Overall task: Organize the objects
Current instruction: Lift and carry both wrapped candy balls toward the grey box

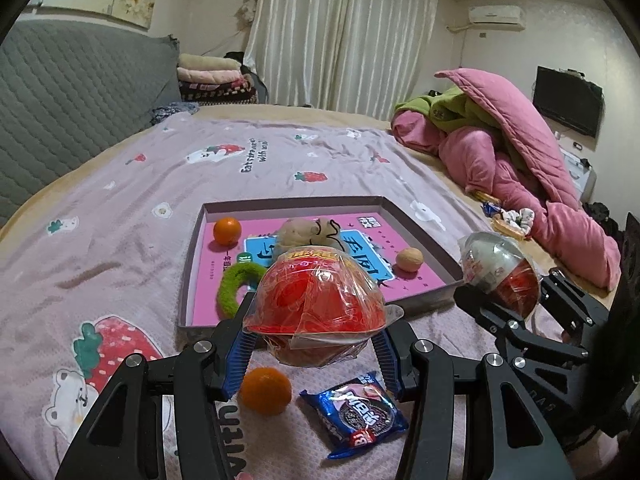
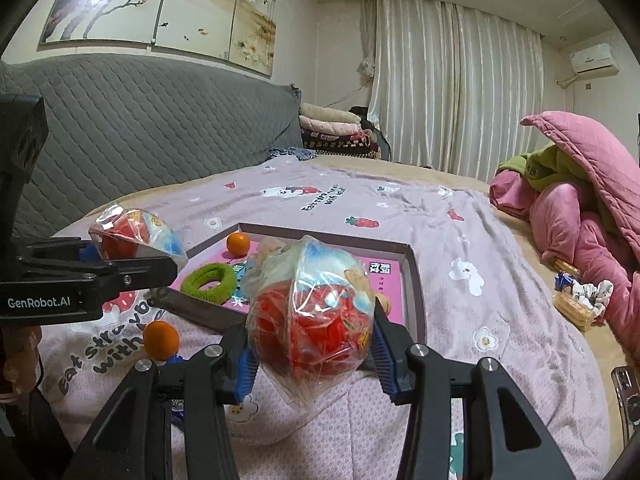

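Observation:
My left gripper [image 1: 314, 344] is shut on a red jelly cup in clear wrap [image 1: 316, 300], held above the bed in front of the shallow box [image 1: 192, 264]. My right gripper [image 2: 312, 356] is shut on a second wrapped red jelly cup [image 2: 312, 316], held near the box's near right corner; it also shows in the left wrist view [image 1: 500, 268]. The pink-bottomed box [image 2: 414, 304] holds an orange [image 1: 227, 231], a green hair tie [image 1: 236, 286], a walnut [image 1: 409, 259] and a beige lump [image 1: 308, 232]. Another orange [image 1: 266, 390] and a blue cookie packet [image 1: 356, 412] lie on the blanket below my left gripper.
The bed carries a lilac strawberry-print blanket [image 1: 120, 208]. A heap of pink and green quilts [image 1: 520, 160] lies at the right, with snack packets [image 2: 576, 300] beside it. A phone [image 2: 628, 392] lies at the right edge. A grey quilted headboard [image 2: 140, 140] stands at the left.

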Motion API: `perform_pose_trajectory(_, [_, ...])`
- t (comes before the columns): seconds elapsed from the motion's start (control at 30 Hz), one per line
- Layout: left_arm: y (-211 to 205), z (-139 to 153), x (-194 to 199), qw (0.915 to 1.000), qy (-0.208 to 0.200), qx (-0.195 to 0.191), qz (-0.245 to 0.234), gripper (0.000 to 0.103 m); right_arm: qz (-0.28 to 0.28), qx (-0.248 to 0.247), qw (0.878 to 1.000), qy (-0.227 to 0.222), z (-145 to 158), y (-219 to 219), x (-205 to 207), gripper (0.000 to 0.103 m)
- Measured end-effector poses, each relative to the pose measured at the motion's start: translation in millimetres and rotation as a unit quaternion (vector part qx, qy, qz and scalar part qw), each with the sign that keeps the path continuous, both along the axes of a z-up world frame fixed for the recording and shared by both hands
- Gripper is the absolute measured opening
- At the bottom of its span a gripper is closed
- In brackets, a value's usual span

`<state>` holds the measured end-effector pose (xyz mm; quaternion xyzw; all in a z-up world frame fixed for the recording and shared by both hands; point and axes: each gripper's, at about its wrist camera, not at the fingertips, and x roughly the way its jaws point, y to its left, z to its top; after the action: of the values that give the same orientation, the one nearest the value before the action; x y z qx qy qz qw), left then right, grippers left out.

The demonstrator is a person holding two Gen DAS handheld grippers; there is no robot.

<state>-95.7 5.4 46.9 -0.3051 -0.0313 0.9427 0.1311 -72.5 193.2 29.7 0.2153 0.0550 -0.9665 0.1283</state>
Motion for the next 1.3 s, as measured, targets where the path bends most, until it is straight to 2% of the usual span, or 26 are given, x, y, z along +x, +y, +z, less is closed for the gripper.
perform_pose_trajectory(0.57, [-16, 12, -28, 0.9997, 0.005, 0.018, 0.016, 0.055, 0.013, 0.006, 1.0, 0.006, 13, -5, -26, 0.048])
perform_pose_trajectory(0.93, [-26, 30, -51, 0.999, 0.024, -0.002, 0.039, 0.055, 0.013, 0.005, 1.0, 0.015, 21, -3, -43, 0.048])
perform_pose_trajectory(1.3, [-31, 28, -73, 0.9985, 0.019, -0.003, 0.051, 0.055, 0.011, 0.002, 1.0, 0.023, 25, 3, -64, 0.048])
